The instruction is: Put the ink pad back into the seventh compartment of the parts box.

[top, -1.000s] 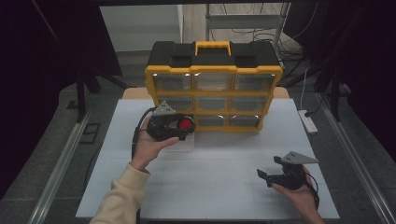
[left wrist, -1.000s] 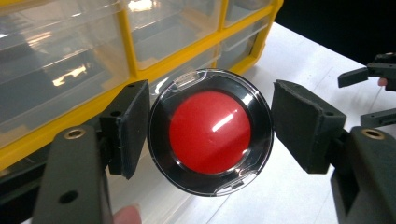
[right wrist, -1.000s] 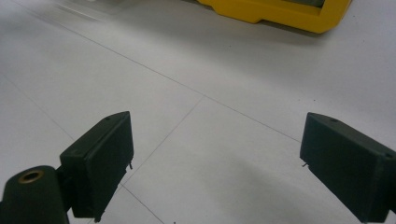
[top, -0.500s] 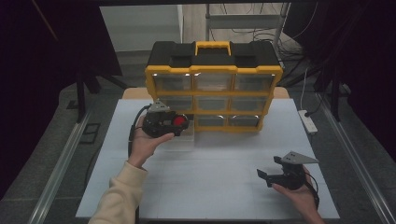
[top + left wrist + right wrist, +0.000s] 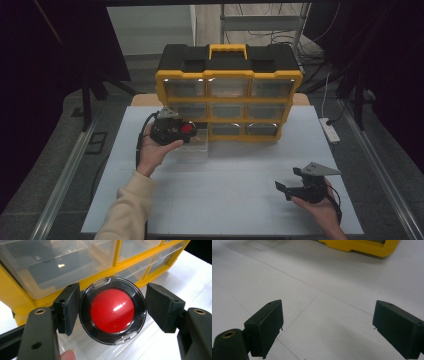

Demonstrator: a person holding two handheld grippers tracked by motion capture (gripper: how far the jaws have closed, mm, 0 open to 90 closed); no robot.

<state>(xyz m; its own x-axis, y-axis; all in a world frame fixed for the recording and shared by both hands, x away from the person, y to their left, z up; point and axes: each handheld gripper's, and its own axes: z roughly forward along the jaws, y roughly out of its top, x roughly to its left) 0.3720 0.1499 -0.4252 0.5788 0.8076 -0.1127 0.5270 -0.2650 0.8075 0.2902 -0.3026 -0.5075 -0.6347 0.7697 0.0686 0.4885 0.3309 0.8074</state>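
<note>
Red-domed case held over the pulled-out drawer

Nearest, the right gripper [image 5: 289, 188] rests idle, jaws wide. The left gripper [image 5: 113, 311] pinches one round case [image 5: 113, 310] above one clear drawer [image 5: 199, 145]; lowering and letting go looks next. Behind stands one yellow organizer [image 5: 229, 92], nine bins.

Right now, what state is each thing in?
Left hand-held gripper: shut on round black case with red dome.
Right hand-held gripper: open, empty.
Yellow-and-black plastic drawer organiser: upright, lid closed.
Clear plastic drawer: pulled out, bottom left.
</note>
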